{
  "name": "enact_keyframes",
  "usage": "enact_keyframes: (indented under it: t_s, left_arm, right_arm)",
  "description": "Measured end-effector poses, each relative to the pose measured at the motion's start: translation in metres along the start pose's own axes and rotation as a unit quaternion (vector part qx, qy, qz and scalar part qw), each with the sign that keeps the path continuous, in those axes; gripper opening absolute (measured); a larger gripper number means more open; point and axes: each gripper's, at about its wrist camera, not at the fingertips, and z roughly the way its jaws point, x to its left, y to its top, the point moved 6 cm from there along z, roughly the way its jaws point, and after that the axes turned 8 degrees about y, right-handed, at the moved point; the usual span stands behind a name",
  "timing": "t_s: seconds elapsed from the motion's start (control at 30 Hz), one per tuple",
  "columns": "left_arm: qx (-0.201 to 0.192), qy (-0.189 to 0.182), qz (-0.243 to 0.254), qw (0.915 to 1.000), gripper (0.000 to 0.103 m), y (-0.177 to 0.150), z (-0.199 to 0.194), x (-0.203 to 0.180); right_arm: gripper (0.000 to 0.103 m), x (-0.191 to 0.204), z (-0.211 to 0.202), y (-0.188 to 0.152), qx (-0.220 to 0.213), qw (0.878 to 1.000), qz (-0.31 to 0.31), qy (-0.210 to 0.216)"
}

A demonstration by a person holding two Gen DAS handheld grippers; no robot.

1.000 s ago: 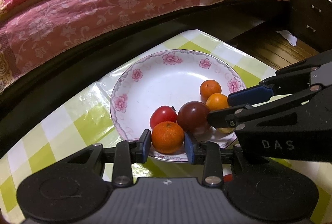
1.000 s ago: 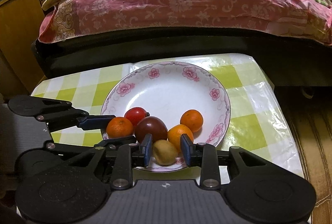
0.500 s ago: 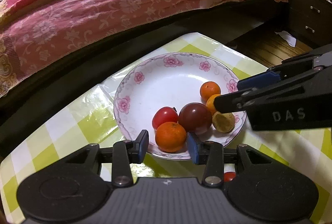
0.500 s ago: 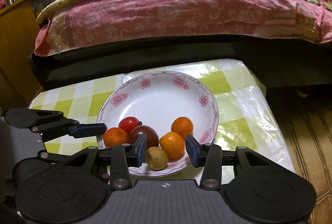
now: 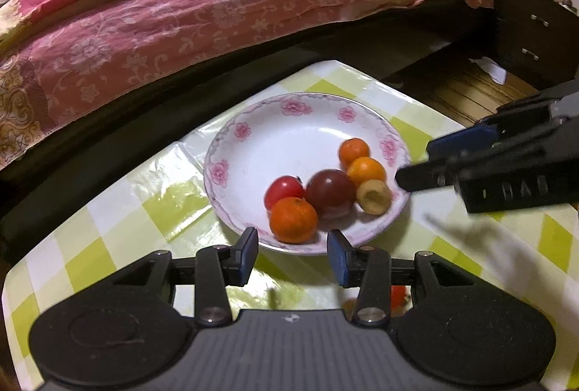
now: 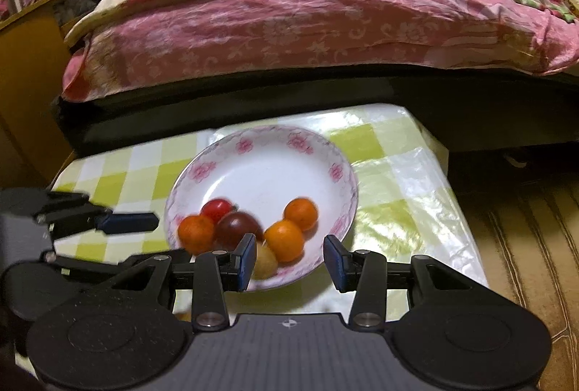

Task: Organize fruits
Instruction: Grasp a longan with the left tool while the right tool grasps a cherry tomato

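A white plate with pink flowers [image 5: 275,141] [image 6: 267,170] stands on the checked table. In it lie a large tangerine [image 5: 293,220] [image 6: 196,234], a red tomato [image 5: 284,190] [image 6: 216,209], a dark plum [image 5: 329,192] [image 6: 237,228], two small oranges [image 5: 366,170] [image 6: 284,240] and a brownish kiwi [image 5: 373,196] [image 6: 265,263]. My left gripper [image 5: 292,255] is open just short of the plate's near rim, nothing between its fingers. My right gripper [image 6: 287,262] is open above the near rim, clear of the kiwi; it also shows at the right of the left wrist view [image 5: 434,163].
A bed with a pink flowered quilt [image 5: 217,0] [image 6: 307,14] runs along the far side of the table. A small red fruit [image 5: 398,295] lies on the cloth under my left gripper. A dark cabinet [image 5: 535,29] stands at the right, over wooden floor [image 6: 524,239].
Both grippers opened, let go of the tangerine and the kiwi, and drew back and up from the plate. The fruits stay in the plate.
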Motion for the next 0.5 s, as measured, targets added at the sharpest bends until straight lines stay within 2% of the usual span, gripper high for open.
enact_keyframes:
  t_s: [0.23, 0.37, 0.5]
  left_arm:
    - [0.019, -0.03, 0.023, 0.9991, 0.051, -0.016, -0.012, -0.008]
    - [0.025, -0.033, 0.036, 0.9985, 0.05, -0.024, -0.016, -0.01]
    - [0.034, -0.035, 0.035, 0.9982, 0.05, -0.031, -0.016, -0.003]
  right_arm:
    - [0.038, 0.029, 0.002, -0.032, 0.061, 0.995, -0.056, 0.05]
    - [0.038, 0.043, 0.013, -0.044, 0.089, 0.99, -0.093, 0.061]
    - [0.038, 0.05, 0.022, -0.049, 0.102, 0.987, -0.101, 0.068]
